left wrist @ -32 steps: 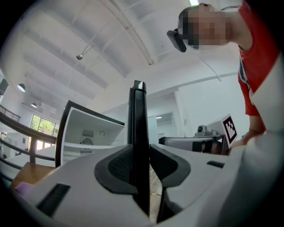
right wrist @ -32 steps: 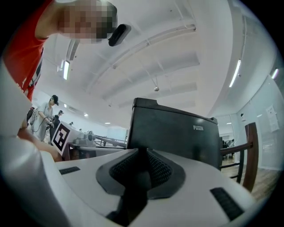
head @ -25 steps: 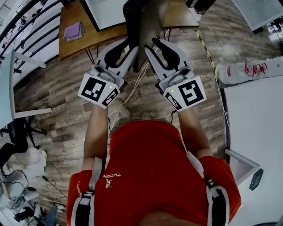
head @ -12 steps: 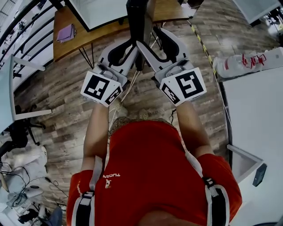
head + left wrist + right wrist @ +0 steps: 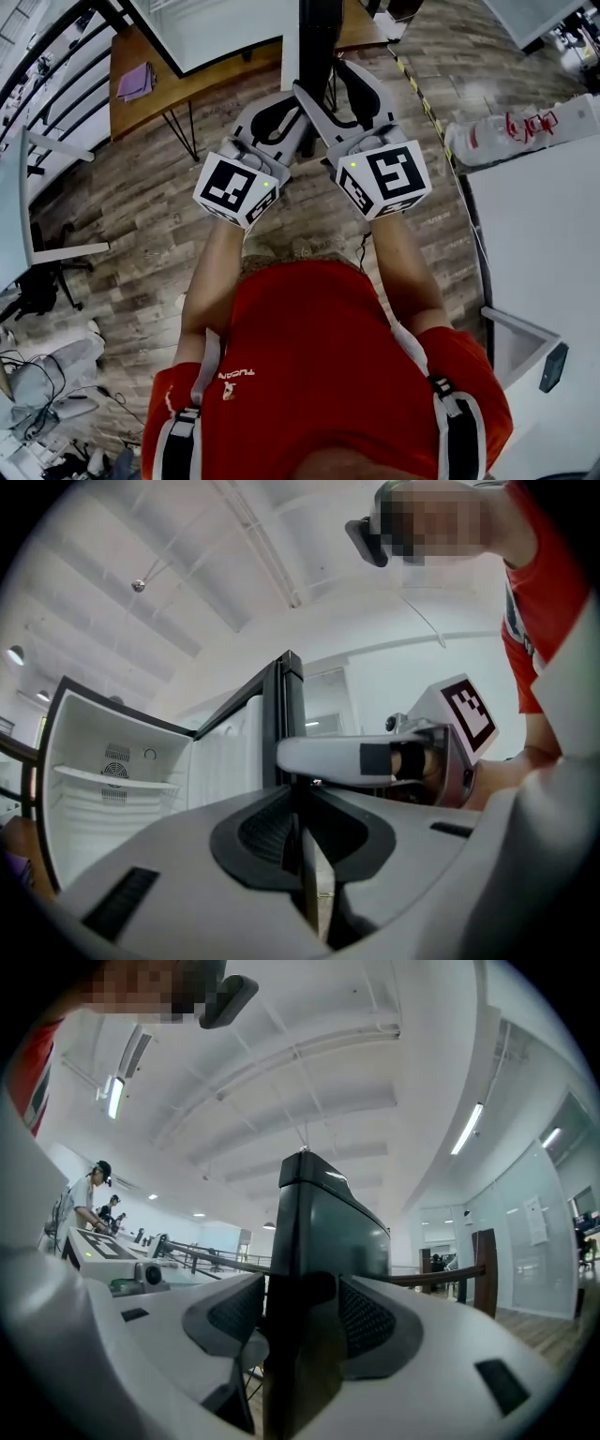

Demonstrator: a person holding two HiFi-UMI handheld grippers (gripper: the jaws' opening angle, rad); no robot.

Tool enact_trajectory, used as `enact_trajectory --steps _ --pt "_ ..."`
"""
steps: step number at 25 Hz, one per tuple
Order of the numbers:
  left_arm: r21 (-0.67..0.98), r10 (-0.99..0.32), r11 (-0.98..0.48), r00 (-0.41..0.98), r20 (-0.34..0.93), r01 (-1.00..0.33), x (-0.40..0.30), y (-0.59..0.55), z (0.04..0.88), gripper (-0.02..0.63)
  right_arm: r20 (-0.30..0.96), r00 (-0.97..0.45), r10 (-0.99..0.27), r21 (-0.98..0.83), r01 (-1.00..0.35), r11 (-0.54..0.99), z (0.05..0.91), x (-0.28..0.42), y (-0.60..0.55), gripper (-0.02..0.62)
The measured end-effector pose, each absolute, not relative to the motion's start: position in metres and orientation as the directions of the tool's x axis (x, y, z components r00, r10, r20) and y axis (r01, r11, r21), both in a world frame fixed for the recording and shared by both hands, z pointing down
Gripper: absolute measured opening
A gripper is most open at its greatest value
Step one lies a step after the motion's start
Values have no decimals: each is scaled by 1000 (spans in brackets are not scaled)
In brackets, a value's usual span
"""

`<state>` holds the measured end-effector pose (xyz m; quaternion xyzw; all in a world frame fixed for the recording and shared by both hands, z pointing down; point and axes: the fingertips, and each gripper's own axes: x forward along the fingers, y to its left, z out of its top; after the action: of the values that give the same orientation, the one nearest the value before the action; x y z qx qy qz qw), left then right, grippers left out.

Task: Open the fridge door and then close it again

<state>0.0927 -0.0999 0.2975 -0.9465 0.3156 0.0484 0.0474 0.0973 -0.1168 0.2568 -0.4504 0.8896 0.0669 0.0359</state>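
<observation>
Now door (image 5: 330, 1221) stands inside just-opened right tool (image 5: 302, 1290).

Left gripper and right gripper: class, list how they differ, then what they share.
Left gripper: jaws have just been closing, now a narrow slit; right gripper: jaws have just been opening, now wide. The left gripper seems to pinch a thin pale edge; the right gripper straddles the dark fridge door. Both point at that door.

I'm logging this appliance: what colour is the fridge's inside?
The fridge's inside is white, best seen in the left gripper view.
</observation>
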Motion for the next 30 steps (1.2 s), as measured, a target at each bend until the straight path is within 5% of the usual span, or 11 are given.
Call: enact_trajectory --steps 30 --pt "3 -704 -705 700 -120 -709 -15 -64 304 9 -152 -499 -853 85 -866 492 268 214 -114 178"
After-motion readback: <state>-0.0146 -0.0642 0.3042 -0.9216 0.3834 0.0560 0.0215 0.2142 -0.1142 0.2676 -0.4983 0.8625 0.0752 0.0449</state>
